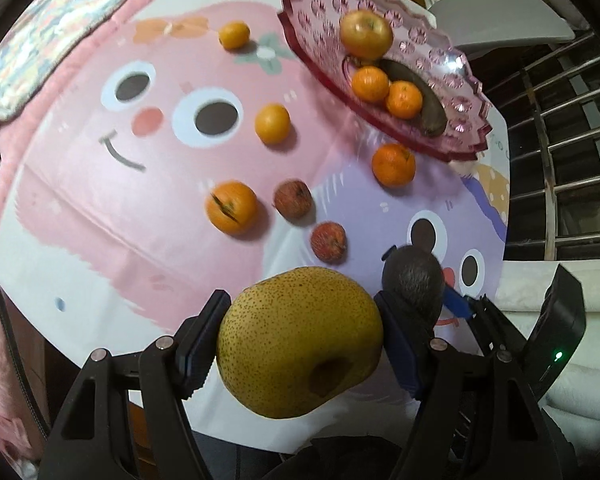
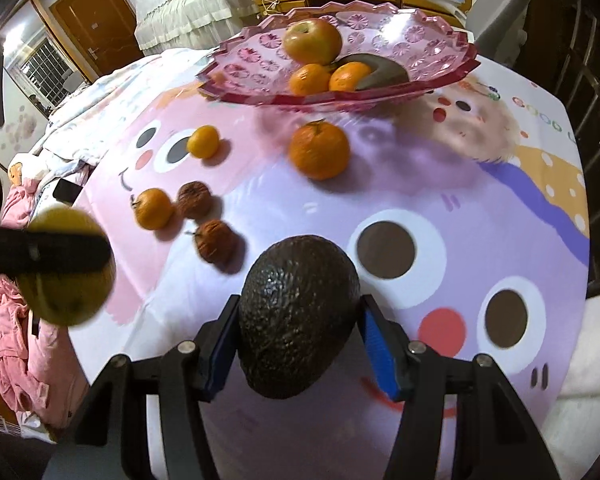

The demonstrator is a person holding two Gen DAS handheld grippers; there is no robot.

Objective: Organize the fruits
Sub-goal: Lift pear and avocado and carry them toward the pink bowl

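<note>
Above the tablecloth [image 2: 480, 184], left gripper [image 1: 300, 340] fingers clamped on pear [image 1: 300, 344]; right gripper [image 2: 298, 326] fingers gripping avocado [image 2: 298, 316]

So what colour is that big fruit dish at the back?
The dish is see-through pink with a round flower-like pattern pressed in and a darker red zigzag rim; the right wrist view shows it best.

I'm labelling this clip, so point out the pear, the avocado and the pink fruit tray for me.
pear [image 1: 296, 340], left wrist view, middle of its speckled skin.
avocado [image 2: 298, 312], right wrist view, centre of its dark bumpy skin.
pink fruit tray [image 2: 428, 46], right wrist view, bare inner wall on the right.
</note>
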